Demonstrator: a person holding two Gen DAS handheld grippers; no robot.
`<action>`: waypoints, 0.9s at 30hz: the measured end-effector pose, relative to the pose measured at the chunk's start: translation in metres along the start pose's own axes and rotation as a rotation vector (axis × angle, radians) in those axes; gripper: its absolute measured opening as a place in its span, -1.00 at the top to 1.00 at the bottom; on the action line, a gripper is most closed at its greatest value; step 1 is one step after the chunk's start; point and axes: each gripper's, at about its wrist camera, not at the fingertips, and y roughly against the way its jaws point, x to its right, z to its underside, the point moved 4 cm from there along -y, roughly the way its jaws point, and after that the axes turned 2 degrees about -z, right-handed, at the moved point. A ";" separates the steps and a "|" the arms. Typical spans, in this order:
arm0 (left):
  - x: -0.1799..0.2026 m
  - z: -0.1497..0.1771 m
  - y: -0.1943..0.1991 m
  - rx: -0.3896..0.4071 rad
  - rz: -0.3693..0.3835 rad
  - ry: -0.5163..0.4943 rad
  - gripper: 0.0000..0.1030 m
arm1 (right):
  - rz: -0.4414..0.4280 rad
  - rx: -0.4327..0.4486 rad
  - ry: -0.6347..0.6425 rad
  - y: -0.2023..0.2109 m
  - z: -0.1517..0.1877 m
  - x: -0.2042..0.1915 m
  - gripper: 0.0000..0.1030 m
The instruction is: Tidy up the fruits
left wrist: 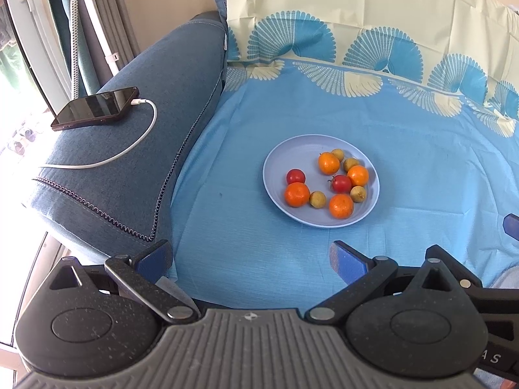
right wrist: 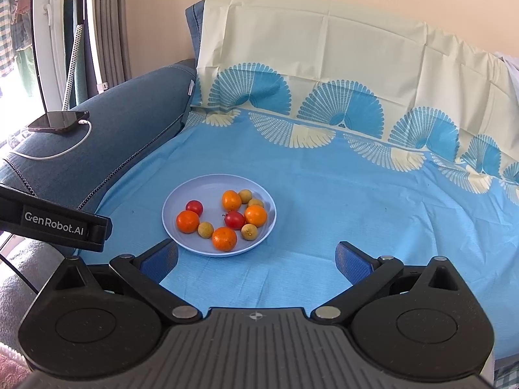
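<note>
Left wrist view: the left claw [left wrist: 251,259] is released, nothing between its fingers, and it hangs over the blue sheet [left wrist: 246,236], apart from the plate [left wrist: 275,159]. All the fruits lie mixed on this plate: four oranges [left wrist: 296,194], two red fruits [left wrist: 295,176] and some small yellow-brown ones [left wrist: 317,199]. They are round and touch each other, so I think a claw taking one may push its neighbours and they may roll off the shallow rim. The soft sheet may also let the plate tip under pressure. A phone [left wrist: 95,107] with cable [left wrist: 129,149] rests on the armrest [left wrist: 136,175], well apart.

Right wrist view: the right claw [right wrist: 256,261] is released too, just before the plate [right wrist: 181,194]. The near orange [right wrist: 224,239] sits close to the rim. The left tool's body [right wrist: 55,225] is beside it; the two may collide.
</note>
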 end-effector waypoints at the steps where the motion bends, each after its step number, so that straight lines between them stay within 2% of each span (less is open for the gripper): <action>1: 0.000 0.000 0.000 0.000 0.000 0.000 -0.99 | 0.000 -0.001 0.000 0.000 0.000 0.000 -0.98; 27: 0.000 0.000 -0.005 -0.017 0.002 -0.004 -0.99 | 0.003 -0.007 0.000 -0.003 0.003 -0.001 -0.98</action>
